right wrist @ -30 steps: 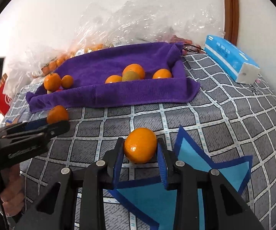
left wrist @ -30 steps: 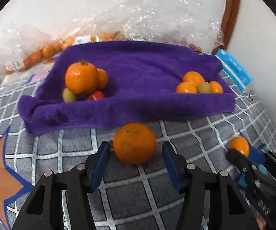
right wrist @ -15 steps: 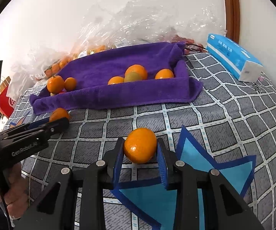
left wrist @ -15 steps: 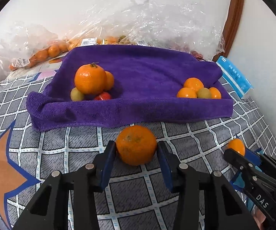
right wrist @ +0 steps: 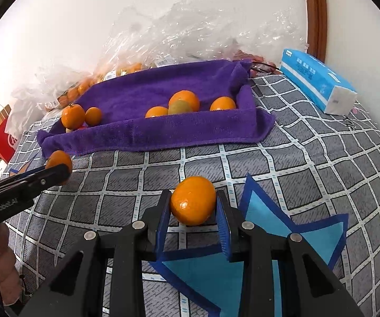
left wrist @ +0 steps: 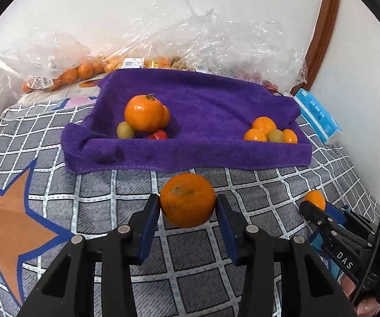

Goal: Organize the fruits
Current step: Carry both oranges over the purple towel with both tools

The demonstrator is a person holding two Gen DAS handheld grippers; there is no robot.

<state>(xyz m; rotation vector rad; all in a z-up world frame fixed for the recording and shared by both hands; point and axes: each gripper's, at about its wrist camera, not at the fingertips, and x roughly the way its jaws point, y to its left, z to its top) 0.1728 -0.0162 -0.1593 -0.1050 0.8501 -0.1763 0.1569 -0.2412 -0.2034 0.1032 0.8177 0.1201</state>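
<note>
My left claw point(left wrist: 188, 212) is clenched on a large orange point(left wrist: 188, 199), its blue pads pressing both sides, just in front of the near hem of the purple towel point(left wrist: 203, 111); my right claw point(right wrist: 193, 215) is clamped on a smaller orange point(right wrist: 193, 200) above the checked bedspread point(right wrist: 309, 163), near a blue star patch point(right wrist: 264, 237). On the towel, one fruit cluster point(left wrist: 143, 119) sits toward its left end, a big orange with a green fruit and a red one beside it; a second cluster point(left wrist: 270, 130) lies at its right end; clear plastic bags point(left wrist: 203, 39) of fruit line the wall behind; a blue tissue pack point(right wrist: 318, 83) rests at the bed's far right edge.
</note>
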